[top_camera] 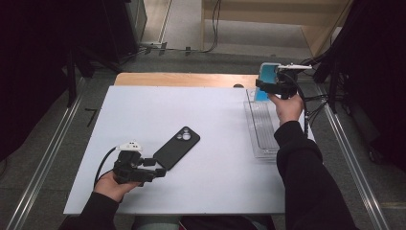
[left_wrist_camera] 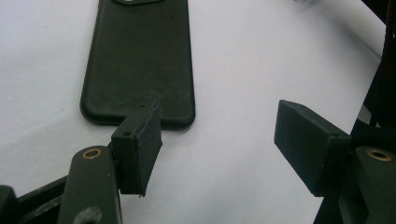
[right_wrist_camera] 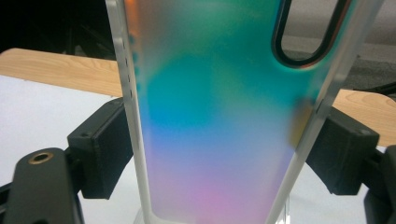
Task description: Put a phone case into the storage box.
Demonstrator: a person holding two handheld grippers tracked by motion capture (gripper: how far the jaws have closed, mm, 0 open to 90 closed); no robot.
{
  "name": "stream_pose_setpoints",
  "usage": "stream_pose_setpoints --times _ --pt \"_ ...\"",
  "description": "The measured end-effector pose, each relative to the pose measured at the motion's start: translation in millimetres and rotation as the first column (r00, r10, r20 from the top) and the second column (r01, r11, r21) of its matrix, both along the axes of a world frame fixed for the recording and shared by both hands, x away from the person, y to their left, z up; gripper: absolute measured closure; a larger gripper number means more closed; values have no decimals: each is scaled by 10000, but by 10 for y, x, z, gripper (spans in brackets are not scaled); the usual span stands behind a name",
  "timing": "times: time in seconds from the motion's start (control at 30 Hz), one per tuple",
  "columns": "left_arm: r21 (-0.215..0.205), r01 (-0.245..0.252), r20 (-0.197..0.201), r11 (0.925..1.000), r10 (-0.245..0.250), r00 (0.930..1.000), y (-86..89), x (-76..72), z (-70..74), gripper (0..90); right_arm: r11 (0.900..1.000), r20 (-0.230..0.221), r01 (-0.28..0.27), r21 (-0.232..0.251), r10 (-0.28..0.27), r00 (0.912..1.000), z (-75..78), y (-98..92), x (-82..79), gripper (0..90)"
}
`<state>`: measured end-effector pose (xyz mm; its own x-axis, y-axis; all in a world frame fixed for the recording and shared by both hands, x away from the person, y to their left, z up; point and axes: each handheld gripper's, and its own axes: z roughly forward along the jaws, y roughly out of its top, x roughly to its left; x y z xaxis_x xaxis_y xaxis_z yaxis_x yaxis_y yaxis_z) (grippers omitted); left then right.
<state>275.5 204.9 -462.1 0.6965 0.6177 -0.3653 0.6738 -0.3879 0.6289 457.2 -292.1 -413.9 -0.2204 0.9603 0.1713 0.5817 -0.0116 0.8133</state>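
A black phone [top_camera: 176, 147] lies back up on the white board [top_camera: 143, 110], its camera end pointing away from me. My left gripper [top_camera: 158, 169] rests low at the phone's near end and stands open. In the left gripper view [left_wrist_camera: 219, 140] its left pad [left_wrist_camera: 140, 144] sits at the near corner of the phone [left_wrist_camera: 140, 60], with bare board between the jaws. At the far right, my right gripper [top_camera: 262, 87] is lifted and shut on a translucent phone case [top_camera: 268, 75] tinted blue-green to pink. The right gripper view [right_wrist_camera: 219, 154] has both pads pressing the edges of the case [right_wrist_camera: 215, 116].
A clear plastic tray [top_camera: 261, 132] lies along the board's right edge, below the right hand. A strip of wooden tabletop [top_camera: 182, 79] lies behind the board. Metal rails run down both sides, and cables lie on the floor beyond.
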Motion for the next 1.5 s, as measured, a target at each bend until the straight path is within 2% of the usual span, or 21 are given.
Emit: stream_pose_setpoints --times 0.3,0.37,0.4,0.57,0.63,0.67,0.73,0.87,1.1,1.17,1.3,1.5 --pt "18 10 -16 10000 -10 10000 -1 1 -4 322 9988 -335 351 -342 -363 9988 -207 34 173 148" --pt "61 28 -27 10000 -28 10000 0 2 -4 322 9987 -510 314 -413 -335 9981 -233 38 194 148" --pt "65 42 -8 10000 -42 10000 -1 1 -9 322 9980 -829 372 -520 -414 9957 -279 54 232 147" --pt "114 31 -11 9999 -31 10000 -4 1 -11 322 9987 -798 394 -308 -417 9959 -370 87 285 146" --pt "134 37 2 9999 -37 10000 -6 -1 -12 322 9990 -934 426 -135 -437 9947 -402 99 301 146" --pt "132 45 -7 9999 -45 10000 -6 -2 -14 322 9986 -965 466 -265 -490 9941 -418 108 311 146" --pt "131 68 -27 9999 -67 10000 -9 -5 -19 322 9977 -863 507 -447 -544 9948 -430 124 320 146" --pt "125 73 -22 9999 -73 10000 -11 -5 -21 322 9976 -720 550 -416 -579 9957 -438 124 329 144" --pt "106 75 -15 9999 -75 10000 -10 -6 -16 322 9970 -628 392 -662 -433 9971 -446 162 333 134" --pt "108 59 -2 9999 -59 10000 -9 -7 -16 322 9963 -406 327 -800 -361 9985 -435 180 326 106" --pt "114 83 -21 9999 -83 10000 -11 -8 -17 322 9956 -477 271 -901 -315 9984 -438 185 325 103" --pt "96 77 -44 9999 -77 10000 -11 -6 -18 322 9964 -506 327 -782 -367 9980 -430 164 324 75"
